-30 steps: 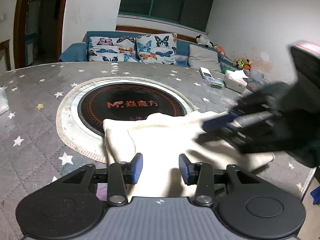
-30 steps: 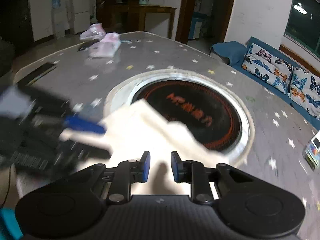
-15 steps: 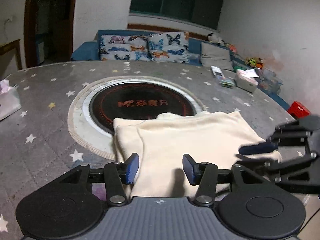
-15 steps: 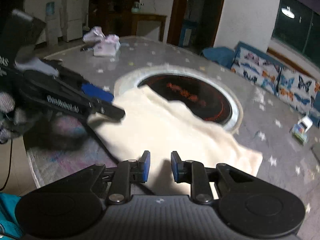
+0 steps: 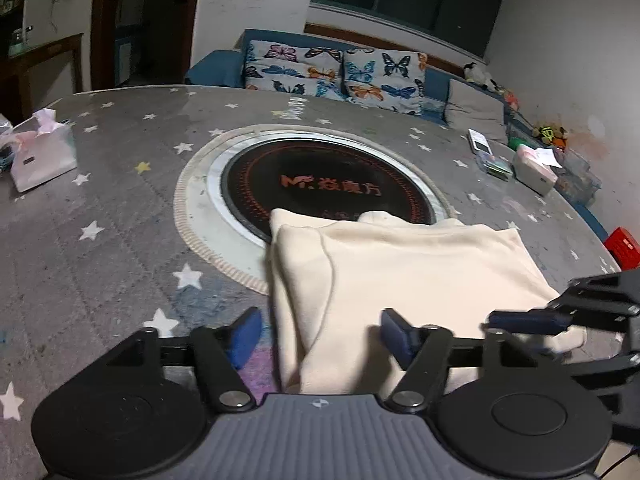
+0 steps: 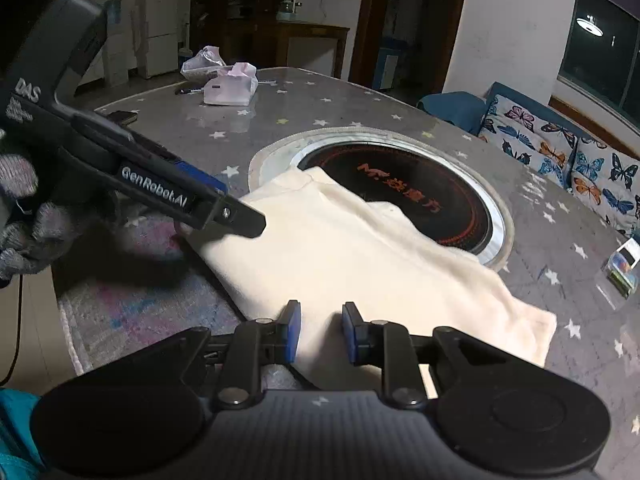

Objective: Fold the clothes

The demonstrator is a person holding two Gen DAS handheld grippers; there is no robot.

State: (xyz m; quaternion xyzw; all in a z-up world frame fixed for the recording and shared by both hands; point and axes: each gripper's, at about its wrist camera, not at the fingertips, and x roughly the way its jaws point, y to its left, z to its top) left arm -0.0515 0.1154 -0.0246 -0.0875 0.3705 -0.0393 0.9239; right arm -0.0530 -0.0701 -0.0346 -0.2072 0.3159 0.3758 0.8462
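A cream garment point(image 5: 400, 264) lies folded into a flat rectangle on the grey star-patterned table, its far edge over the black round hob. It also shows in the right wrist view point(image 6: 352, 256). My left gripper point(image 5: 320, 336) is open wide and empty, just above the garment's near left edge. My right gripper point(image 6: 320, 332) is open with a narrower gap and empty, over the garment's near edge. In the left wrist view the right gripper point(image 5: 560, 320) hovers at the garment's right corner. In the right wrist view the left gripper point(image 6: 216, 216) hangs over the garment's left side.
The black hob point(image 5: 328, 192) with its white ring sits mid-table. A pink tissue pack point(image 5: 40, 156) lies at the far left. Small boxes and a phone point(image 5: 500, 160) lie at the far right. A sofa with butterfly cushions point(image 5: 336, 72) stands behind the table.
The garment has been laid down and now lies flat. Both grippers have drawn back to its near edge. The left gripper's jaws have opened wider.
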